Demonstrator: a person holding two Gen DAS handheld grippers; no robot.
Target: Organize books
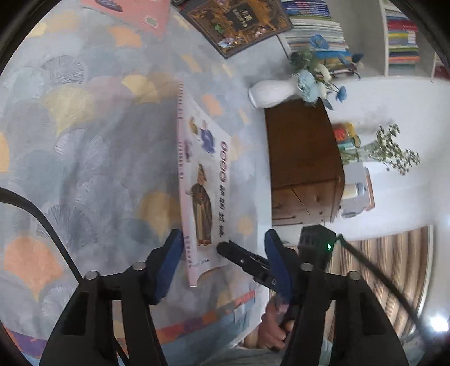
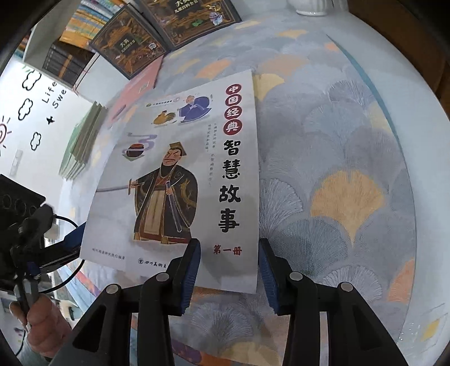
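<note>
A thin white picture book [image 1: 202, 174] [image 2: 180, 180], with a robed figure and Chinese title on its cover, is raised at its near end above the fan-patterned tablecloth [image 2: 337, 169]. My left gripper [image 1: 223, 253] is rolled on its side and open around the book's near corner. One blue pad [image 1: 171, 253] sits against the underside by the spine, and the other pad [image 1: 275, 253] stands clear of the cover. My right gripper [image 2: 229, 267] is open over the book's lower right corner. One of its fingers [image 2: 191, 267] lies on the cover, while the other [image 2: 267, 267] sits just past the book's edge.
Two dark decorated books [image 2: 126, 42] [image 1: 239, 22] and a pink one [image 1: 132, 11] lie at the far side of the cloth. A green stack of books [image 2: 81, 146] sits left of the picture book. A white vase of blue flowers [image 1: 270, 93], a wooden cabinet [image 1: 301, 157] and bookshelves [image 1: 402, 39] stand beyond.
</note>
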